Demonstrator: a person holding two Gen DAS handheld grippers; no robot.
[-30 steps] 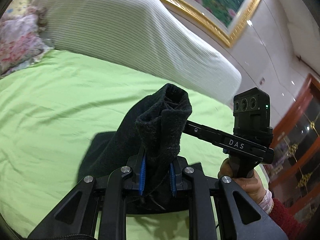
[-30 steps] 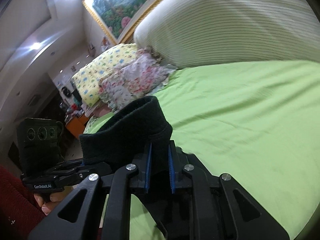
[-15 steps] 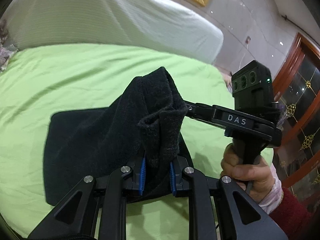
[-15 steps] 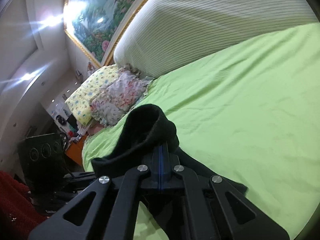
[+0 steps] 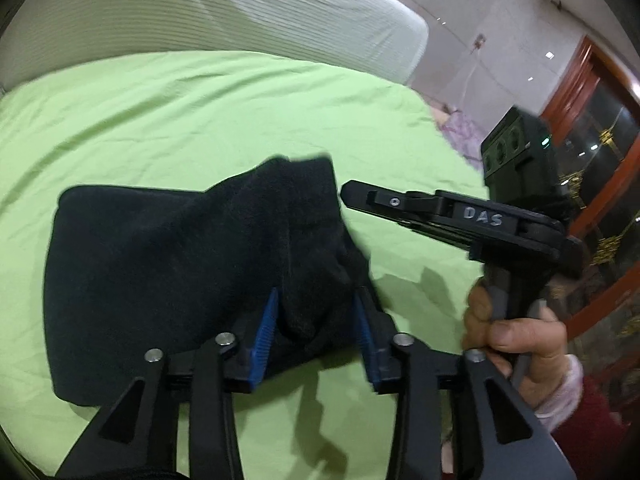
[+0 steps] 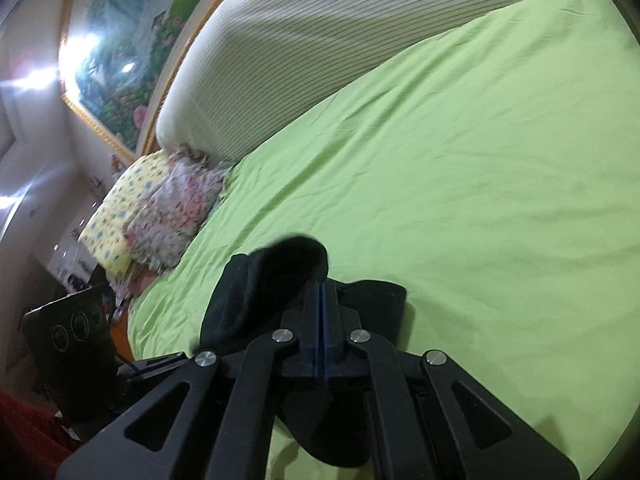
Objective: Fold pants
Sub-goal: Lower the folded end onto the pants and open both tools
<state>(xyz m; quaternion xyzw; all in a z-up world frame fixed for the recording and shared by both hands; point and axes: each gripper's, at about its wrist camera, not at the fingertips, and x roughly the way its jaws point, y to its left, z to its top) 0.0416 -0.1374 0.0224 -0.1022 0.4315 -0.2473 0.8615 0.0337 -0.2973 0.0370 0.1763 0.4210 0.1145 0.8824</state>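
Note:
Black fleece pants (image 5: 168,264) lie folded on the green bed sheet (image 5: 208,112). In the left wrist view my left gripper (image 5: 316,320) is open, its blue pads (image 5: 264,328) apart on either side of a raised fold of the pants. My right gripper (image 5: 352,196) comes in from the right, its tip just clear of the pants' upper corner. In the right wrist view my right gripper (image 6: 322,292) is shut with blue pads together and nothing between them; the pants (image 6: 272,280) bunch just left of and under the fingers.
A white striped headboard cushion (image 5: 224,4) runs along the bed's far side. Floral pillows (image 6: 160,212) lie at one end. A wooden cabinet (image 5: 600,148) stands beyond the bed's right edge. A framed painting (image 6: 132,52) hangs above.
My left gripper has opened and let the pants go. My right gripper has pulled off the pants and shut empty. The pants have dropped lower onto the bed.

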